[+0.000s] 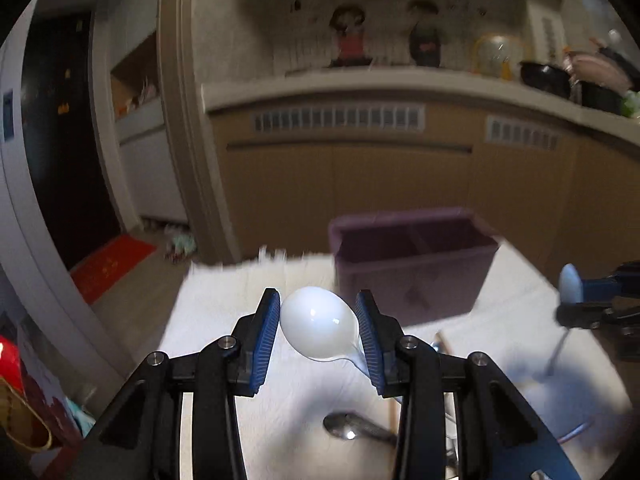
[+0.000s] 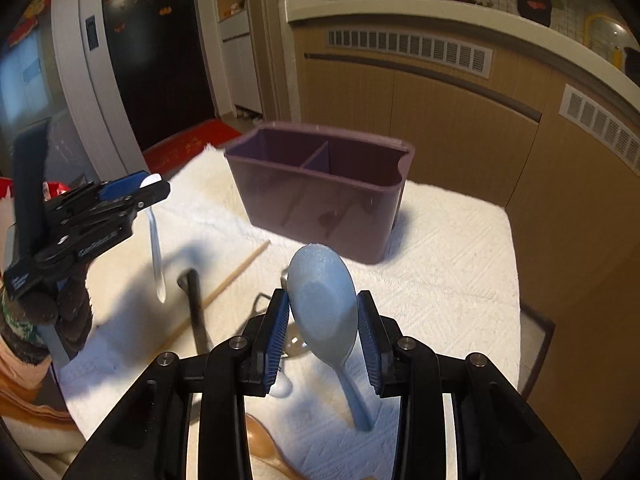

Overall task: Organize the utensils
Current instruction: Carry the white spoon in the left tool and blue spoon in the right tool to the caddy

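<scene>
Utensils are split between the two grippers and the white towel (image 2: 452, 264) on the table. The left gripper (image 1: 319, 322) is clamped on the bowl of a white spoon (image 1: 316, 326), whose handle hangs down clear of the towel in the right wrist view. The right gripper (image 2: 323, 322) is clamped on the bowl of a pale blue spoon (image 2: 324, 304), handle pointing down toward the towel; whether its tip touches the cloth is hard to tell. Beyond both stands a purple two-compartment utensil holder (image 2: 320, 196), upright on the towel, nothing visible inside. Still lying on the towel are a wooden chopstick (image 2: 234, 274), a black-handled utensil (image 2: 196, 304), a metal spoon (image 1: 352, 428) and a brown wooden spoon (image 2: 260, 446).
</scene>
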`<action>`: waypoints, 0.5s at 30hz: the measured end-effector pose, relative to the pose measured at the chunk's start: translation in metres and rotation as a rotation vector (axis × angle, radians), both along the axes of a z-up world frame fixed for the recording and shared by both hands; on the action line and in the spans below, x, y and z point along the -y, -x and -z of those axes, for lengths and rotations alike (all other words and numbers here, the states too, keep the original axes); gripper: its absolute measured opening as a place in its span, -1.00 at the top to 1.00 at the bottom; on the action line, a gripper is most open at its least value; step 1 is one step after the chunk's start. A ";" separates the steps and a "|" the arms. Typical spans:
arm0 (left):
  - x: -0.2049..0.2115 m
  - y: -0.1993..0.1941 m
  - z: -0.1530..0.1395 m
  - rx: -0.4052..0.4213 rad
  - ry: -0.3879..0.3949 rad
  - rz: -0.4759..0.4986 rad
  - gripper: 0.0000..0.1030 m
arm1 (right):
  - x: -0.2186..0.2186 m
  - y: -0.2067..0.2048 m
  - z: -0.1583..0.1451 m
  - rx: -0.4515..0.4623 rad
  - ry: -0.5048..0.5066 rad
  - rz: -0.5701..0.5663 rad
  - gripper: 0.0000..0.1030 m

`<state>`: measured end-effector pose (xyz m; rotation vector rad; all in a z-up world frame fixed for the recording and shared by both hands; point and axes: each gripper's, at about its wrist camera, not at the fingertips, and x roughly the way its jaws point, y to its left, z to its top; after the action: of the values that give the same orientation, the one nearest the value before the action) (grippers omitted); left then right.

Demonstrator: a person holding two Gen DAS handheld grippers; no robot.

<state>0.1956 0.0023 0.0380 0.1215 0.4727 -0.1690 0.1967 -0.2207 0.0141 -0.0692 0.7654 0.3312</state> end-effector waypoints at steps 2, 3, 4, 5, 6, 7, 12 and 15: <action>0.005 0.008 -0.023 0.068 0.013 0.026 0.30 | -0.002 0.003 -0.015 0.042 -0.018 0.000 0.33; 0.008 0.011 -0.036 0.107 0.013 0.039 0.30 | -0.002 0.004 -0.024 0.065 -0.027 -0.001 0.34; 0.010 0.013 -0.046 0.137 0.010 0.047 0.30 | -0.001 0.006 -0.034 0.087 -0.034 -0.001 0.35; 0.013 0.014 -0.057 0.176 0.002 0.051 0.30 | -0.001 0.007 -0.044 0.113 -0.040 -0.001 0.36; 0.015 0.015 -0.067 0.214 -0.009 0.049 0.30 | -0.002 0.008 -0.053 0.135 -0.045 -0.001 0.36; 0.018 0.013 -0.074 0.249 -0.023 0.044 0.30 | -0.002 0.007 -0.064 0.161 -0.053 0.000 0.36; 0.034 0.000 -0.105 0.441 -0.130 0.002 0.29 | -0.003 -0.002 -0.109 0.258 -0.095 0.007 0.38; 0.041 -0.018 -0.115 0.465 -0.147 0.001 0.29 | -0.004 -0.014 -0.129 0.290 -0.118 0.009 0.38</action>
<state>0.2138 -0.0389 0.1527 0.2975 0.0212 -0.1020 0.2109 -0.2169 0.1433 -0.0021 0.4578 0.3481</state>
